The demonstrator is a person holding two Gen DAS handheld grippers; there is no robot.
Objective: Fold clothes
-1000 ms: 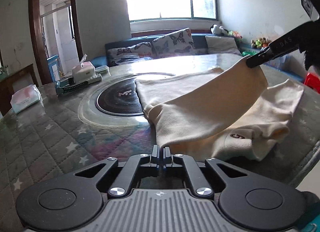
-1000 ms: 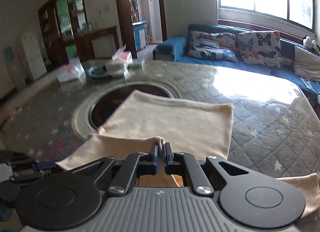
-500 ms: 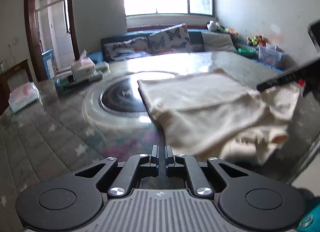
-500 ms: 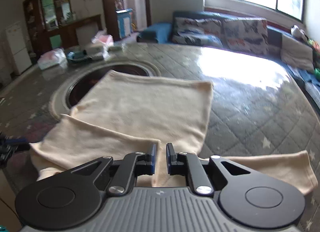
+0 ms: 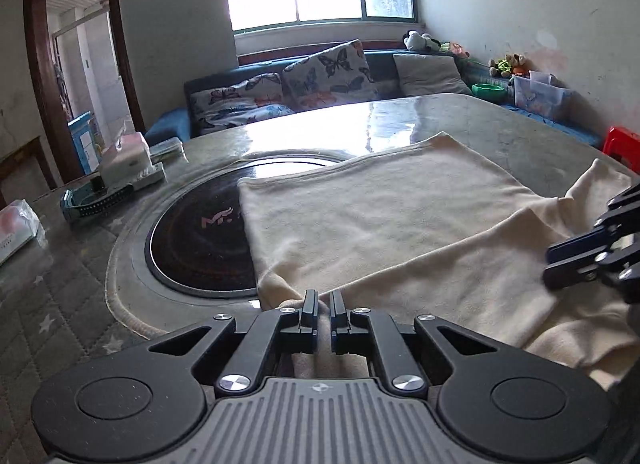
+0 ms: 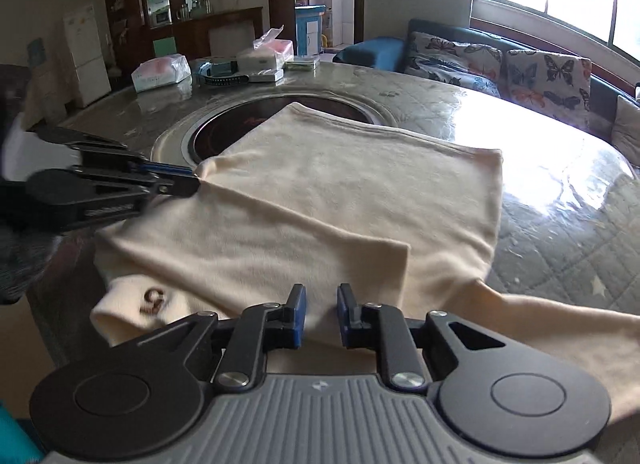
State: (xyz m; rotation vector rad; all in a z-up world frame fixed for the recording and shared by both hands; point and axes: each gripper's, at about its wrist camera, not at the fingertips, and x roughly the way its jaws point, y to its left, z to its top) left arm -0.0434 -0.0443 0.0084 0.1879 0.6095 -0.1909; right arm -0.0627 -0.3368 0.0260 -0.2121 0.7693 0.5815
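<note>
Quilted grey table [image 6: 560, 232] with a dark round hotplate [image 5: 200, 240] bears the cream shirt [image 6: 340, 192], spread partly over the hotplate, one flap folded across its body and a sleeve trailing right. Soft, light knit, it should drape and crease easily; hems and corners look best to hold. Left gripper [image 5: 324, 302] pinches a bunched edge at the shirt's side; right gripper [image 6: 322, 304] hovers parted above cloth.
</note>
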